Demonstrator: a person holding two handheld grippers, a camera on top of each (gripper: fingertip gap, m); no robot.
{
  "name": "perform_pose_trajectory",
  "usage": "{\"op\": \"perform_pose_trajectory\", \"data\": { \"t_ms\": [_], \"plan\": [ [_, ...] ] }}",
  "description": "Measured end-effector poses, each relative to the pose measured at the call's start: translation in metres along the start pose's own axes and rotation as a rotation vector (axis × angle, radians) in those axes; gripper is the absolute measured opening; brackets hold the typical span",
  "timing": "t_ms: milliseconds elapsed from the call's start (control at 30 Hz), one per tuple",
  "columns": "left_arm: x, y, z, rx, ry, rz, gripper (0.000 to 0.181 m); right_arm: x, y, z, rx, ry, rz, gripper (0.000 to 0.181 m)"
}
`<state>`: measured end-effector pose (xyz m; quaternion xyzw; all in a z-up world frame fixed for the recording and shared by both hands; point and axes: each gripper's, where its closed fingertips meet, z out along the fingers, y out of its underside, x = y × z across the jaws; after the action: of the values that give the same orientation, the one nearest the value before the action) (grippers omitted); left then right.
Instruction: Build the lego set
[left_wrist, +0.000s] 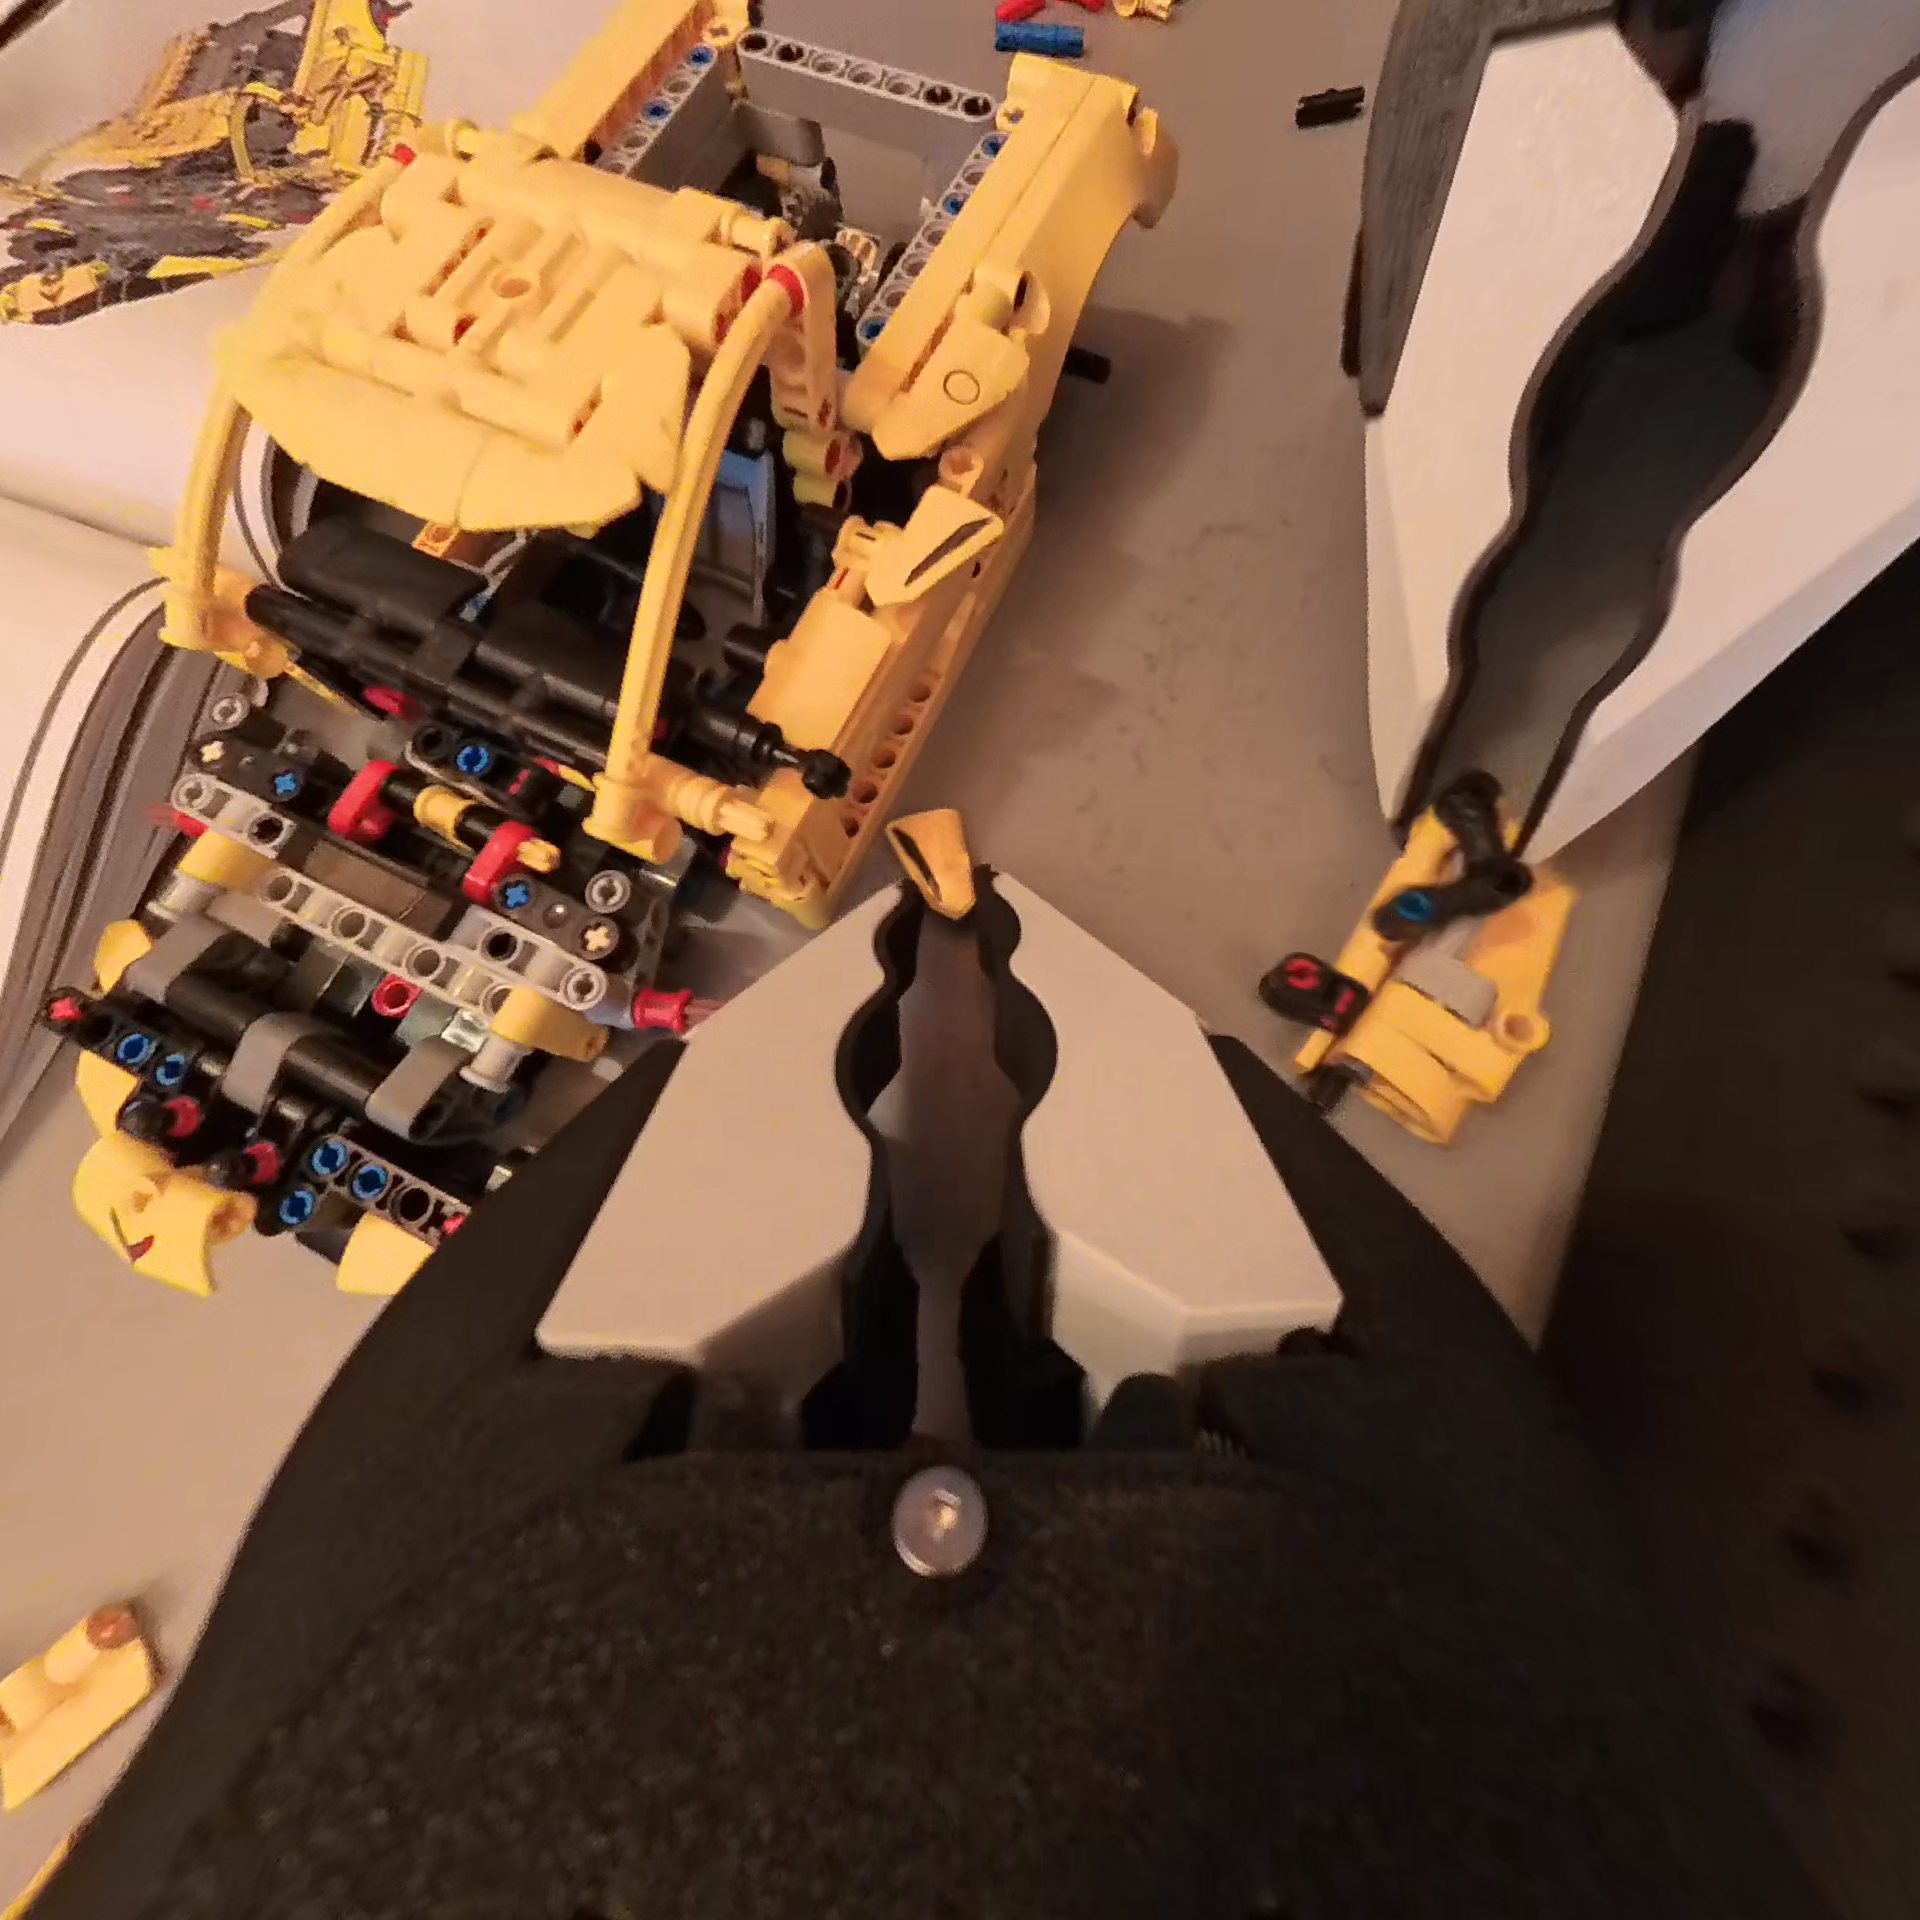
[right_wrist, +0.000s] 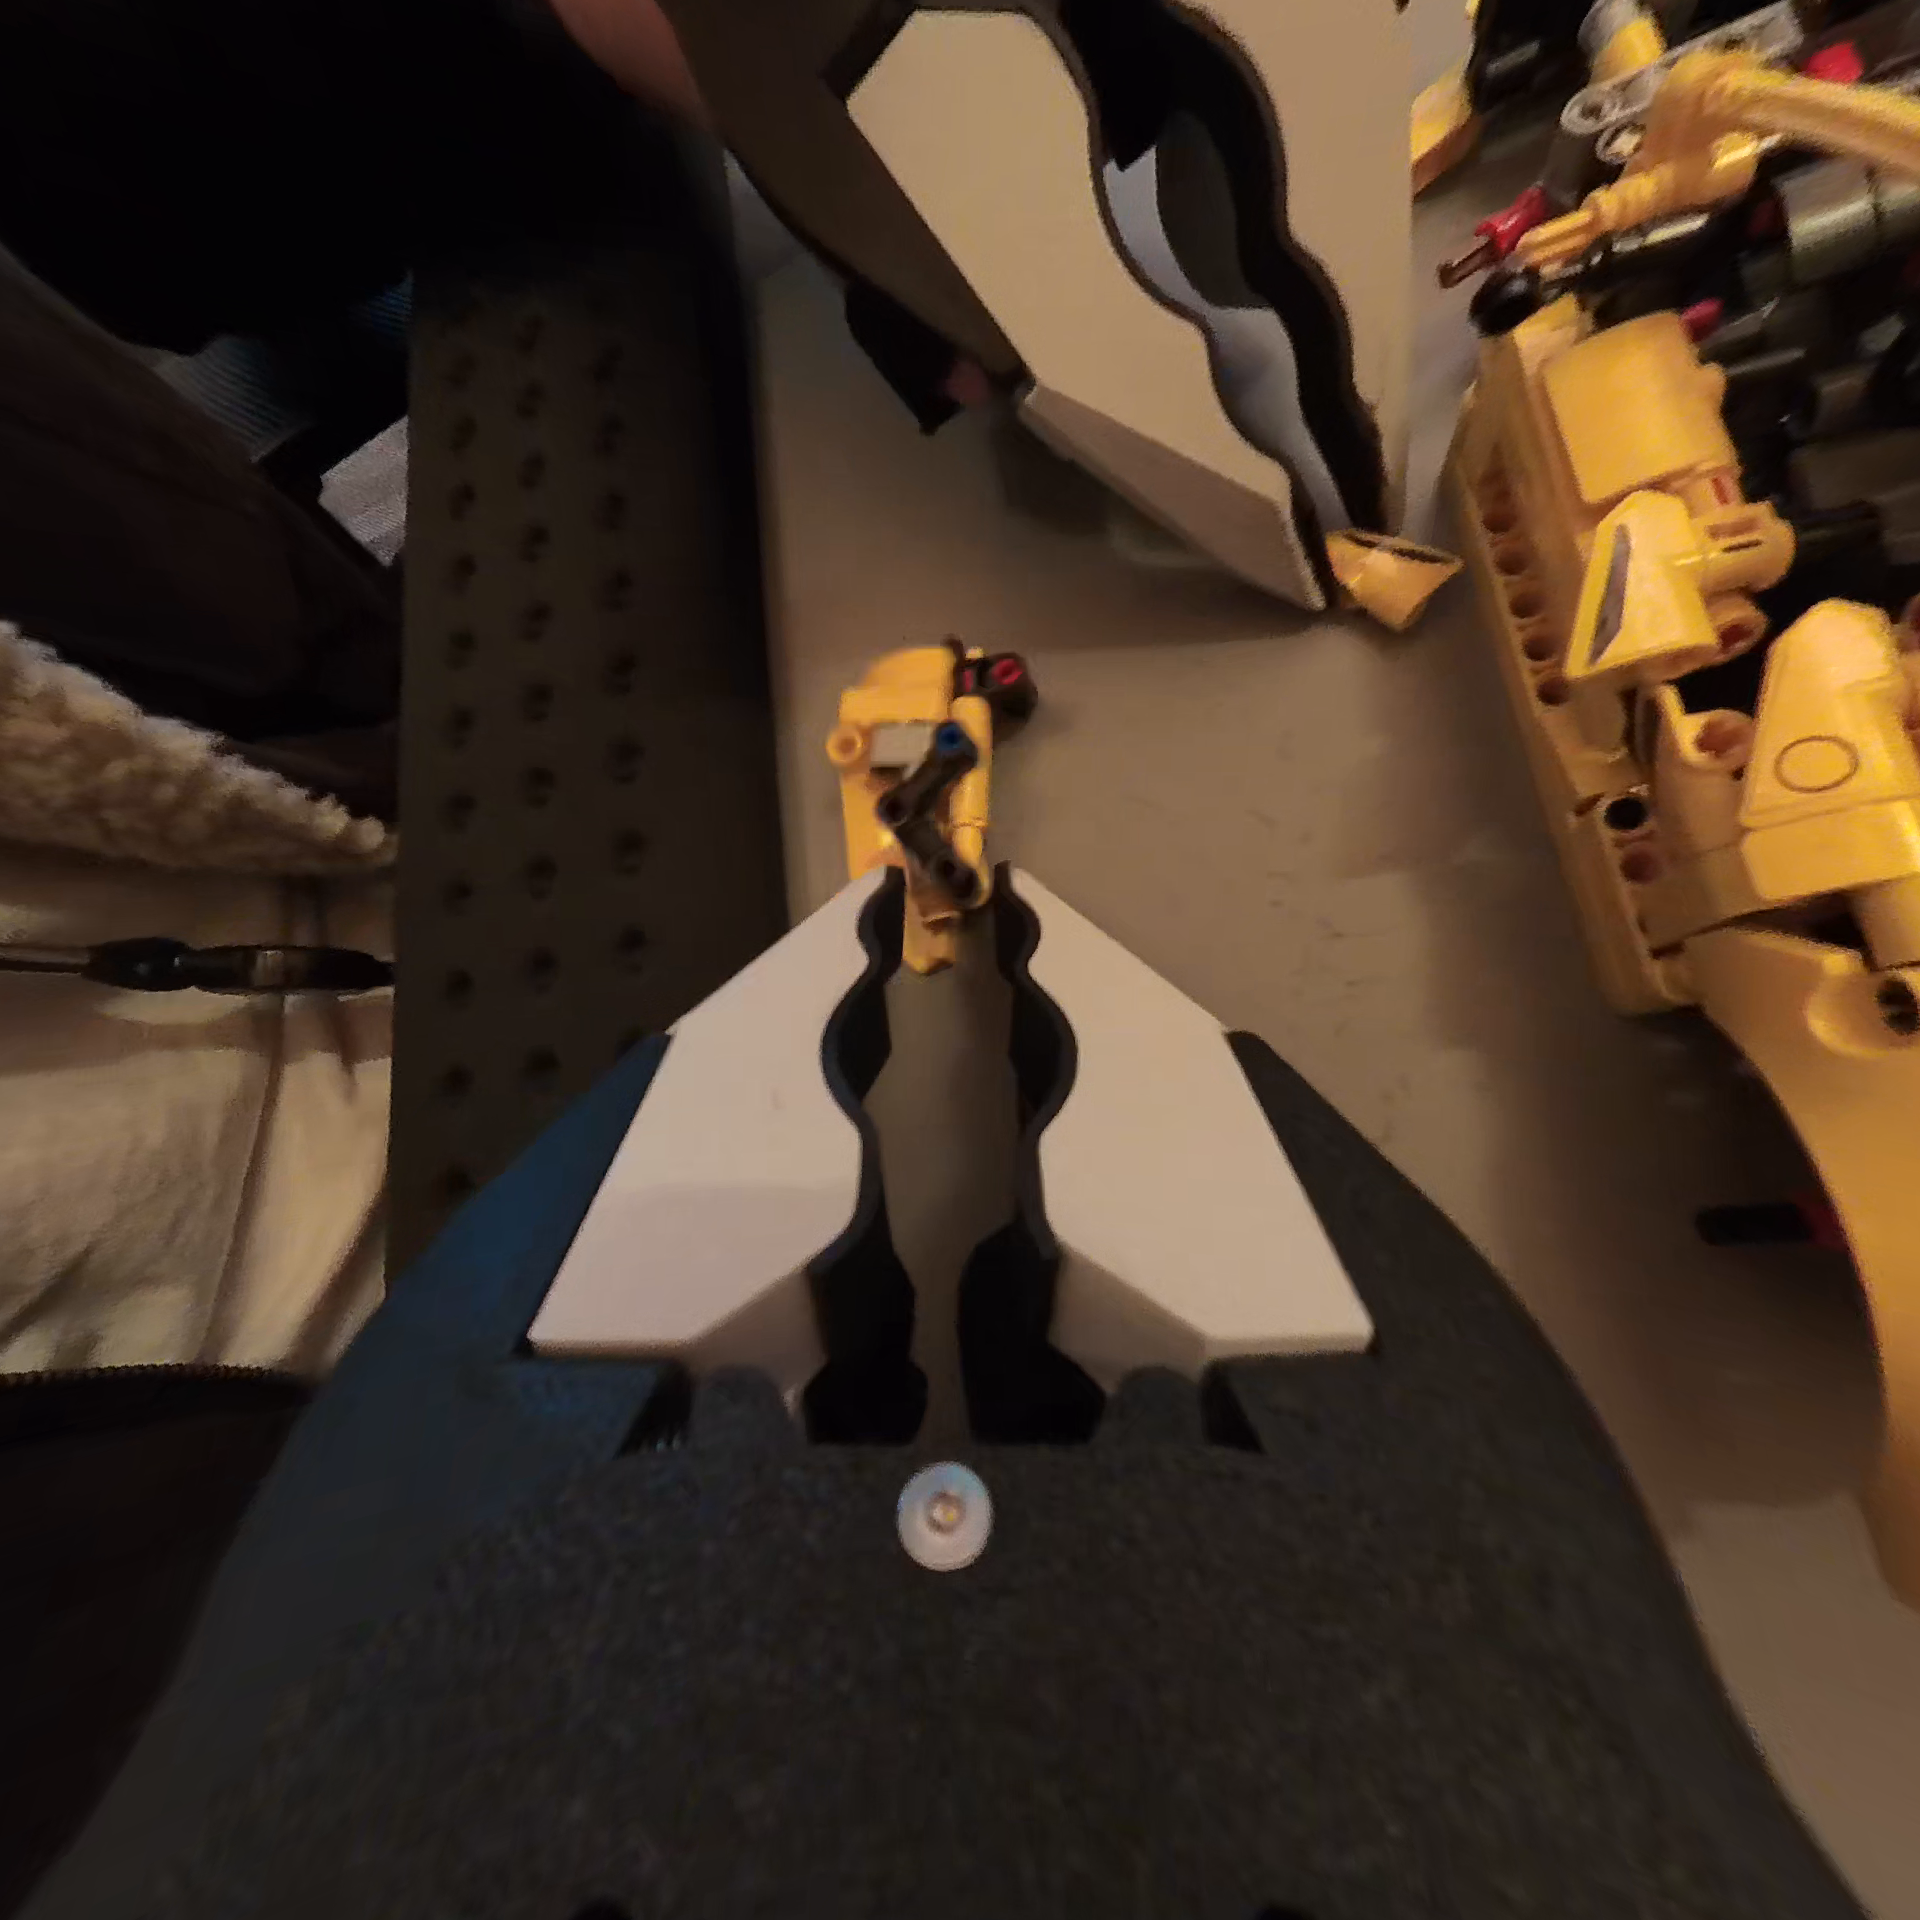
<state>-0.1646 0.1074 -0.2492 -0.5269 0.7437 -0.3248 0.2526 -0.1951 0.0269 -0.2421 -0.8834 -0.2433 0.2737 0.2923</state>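
Observation:
The large yellow and black Lego model (left_wrist: 582, 582) lies on the grey table; its side shows in the right wrist view (right_wrist: 1714, 675). My left gripper (left_wrist: 940, 896) is shut on a small yellow wedge piece (left_wrist: 928, 854) with a black stripe, just off the model's near corner. The wedge also shows in the right wrist view (right_wrist: 1387, 574), in the left gripper (right_wrist: 1340, 551). My right gripper (right_wrist: 940, 904) is shut on the end of a small yellow sub-assembly (right_wrist: 909, 748) with a black link, low over the table. It also shows in the left wrist view (left_wrist: 1429, 1008), under the right gripper (left_wrist: 1465, 821).
An open instruction booklet (left_wrist: 156, 177) lies behind the model at the left. Loose blue and red pins (left_wrist: 1039, 36) and a black pin (left_wrist: 1330, 104) lie at the far edge. A yellow panel (left_wrist: 62, 1694) lies near left. A dark perforated strip (right_wrist: 551, 727) and a person's clothing border the table. Spacing between my two grippers at the tips: around 9 cm.

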Motion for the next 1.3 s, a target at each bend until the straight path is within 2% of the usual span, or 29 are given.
{"op": "perform_pose_trajectory", "data": {
  "t_ms": [100, 167, 267, 400, 533, 633, 733, 833, 900, 1033, 1167, 1300],
  "plan": [
    [0.008, 0.0, -0.003, 0.006, 0.057, -0.012, 0.01, 0.007, -0.015, -0.01, 0.106, 0.038, -0.085, 0.024],
    [0.016, -0.005, -0.008, 0.035, 0.124, -0.053, 0.01, 0.019, -0.029, -0.017, 0.202, 0.144, -0.213, 0.032],
    [0.039, -0.02, -0.023, 0.088, 0.32, -0.169, 0.01, 0.023, -0.035, -0.014, 0.184, 0.3, -0.457, 0.034],
    [0.054, -0.031, -0.04, 0.111, 0.489, -0.257, 0.01, 0.018, -0.049, -0.019, 0.258, 0.468, -0.626, 0.022],
    [0.06, -0.033, -0.046, 0.107, 0.528, -0.244, 0.01, 0.007, -0.053, -0.019, 0.297, 0.471, -0.695, 0.01],
    [0.06, -0.038, -0.05, 0.144, 0.538, -0.245, 0.01, 0.005, -0.054, -0.019, 0.321, 0.439, -0.659, 0.009],
    [0.06, -0.047, -0.059, 0.251, 0.539, -0.213, 0.014, 0.003, -0.06, -0.024, 0.373, 0.377, -0.553, 0.008],
    [0.058, -0.057, -0.068, 0.379, 0.527, -0.179, 0.026, -0.004, -0.069, -0.034, 0.461, 0.206, -0.364, 0.007],
    [0.052, -0.063, -0.071, 0.466, 0.489, -0.175, 0.028, -0.009, -0.075, -0.04, 0.524, 0.094, -0.227, 0.007],
    [0.054, -0.081, -0.088, 0.607, 0.511, -0.166, 0.026, -0.02, -0.087, -0.048, 0.607, -0.129, 0.003, 0.007],
    [0.059, -0.086, -0.094, 0.634, 0.575, -0.195, 0.015, -0.026, -0.094, -0.059, 0.665, -0.295, 0.132, 0.007],
    [0.06, -0.089, -0.095, 0.645, 0.6, -0.218, 0.013, -0.029, -0.094, -0.06, 0.668, -0.316, 0.128, 0.007]
  ]
}}
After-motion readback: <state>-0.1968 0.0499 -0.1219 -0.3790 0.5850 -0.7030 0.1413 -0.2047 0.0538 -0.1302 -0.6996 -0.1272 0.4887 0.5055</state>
